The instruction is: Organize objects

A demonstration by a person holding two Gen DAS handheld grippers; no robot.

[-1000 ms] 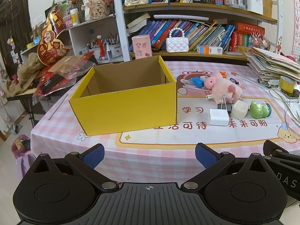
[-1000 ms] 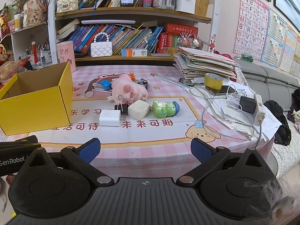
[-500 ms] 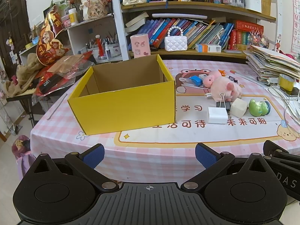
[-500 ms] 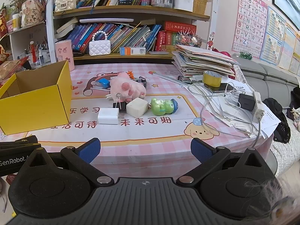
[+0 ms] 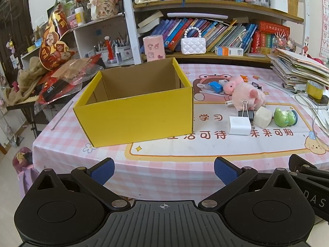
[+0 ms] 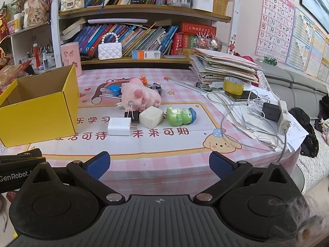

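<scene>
An open, empty yellow cardboard box (image 5: pixel 135 113) stands on the pink table; it also shows in the right wrist view (image 6: pixel 39 113). To its right lie a white charger (image 6: pixel 119 126), a black binder clip (image 6: pixel 131 114), a cream block (image 6: pixel 151 117), a green toy figure (image 6: pixel 180 115), a pink plush pig (image 6: pixel 139 96) and a blue item (image 6: pixel 113 89). My left gripper (image 5: pixel 163 170) is open and empty at the table's near edge, before the box. My right gripper (image 6: pixel 159 165) is open and empty at the near edge, before the small objects.
A stack of papers and books (image 6: pixel 224 68), a yellow tape roll (image 6: pixel 234 85), a phone, cables and a power strip (image 6: pixel 283 113) crowd the table's right side. Bookshelves (image 6: pixel 144 37) stand behind. Red bags (image 5: pixel 65 78) lie left of the box.
Both grippers have drawn back slightly and risen; the table scene sits a little farther off. Nothing on the table has moved. Both stay open.
</scene>
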